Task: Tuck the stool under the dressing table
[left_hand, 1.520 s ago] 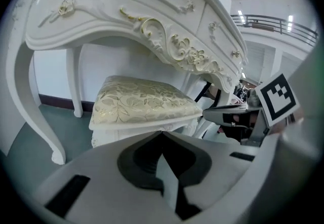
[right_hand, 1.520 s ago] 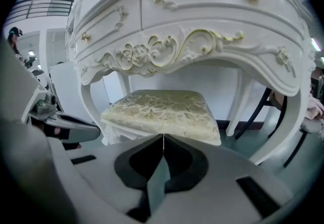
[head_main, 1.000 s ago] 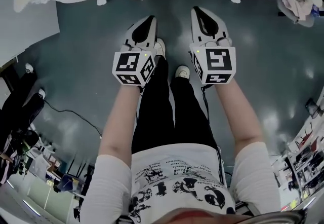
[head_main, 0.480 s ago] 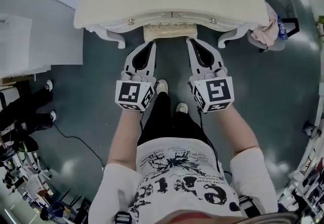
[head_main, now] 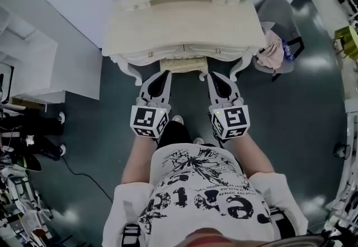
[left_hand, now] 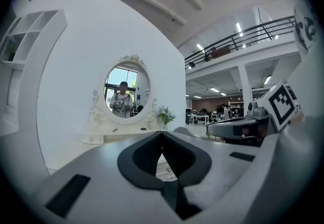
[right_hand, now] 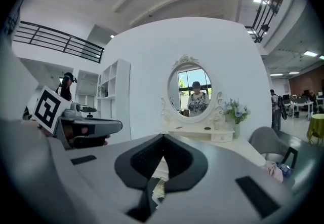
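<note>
Looking down from the head view, the stool sits tucked beneath the dressing table. Only a narrow strip of its cream seat peeks out under the front edge, between the two curved front legs. The left hand-held gripper points at the stool's left corner and the right hand-held gripper at its right corner. Both tips are just beside that strip, though I cannot tell whether either one touches it.

In the left gripper view, the left hand-held gripper is clenched with its tips meeting, and nothing is caught between them. The right hand-held gripper is the same in its own view, clenched tip to tip and empty.

Up on the counter, a small bunch of flowers stands at the right, beside the oval mirror. The person's reflection shows in the glass. A grey chair stands just right of the dressing table with a pinkish cloth draped on it. To the left there's a white shelf unit against the wall. The person's shoes rest on the dark floor — between the two marker cubes.
</note>
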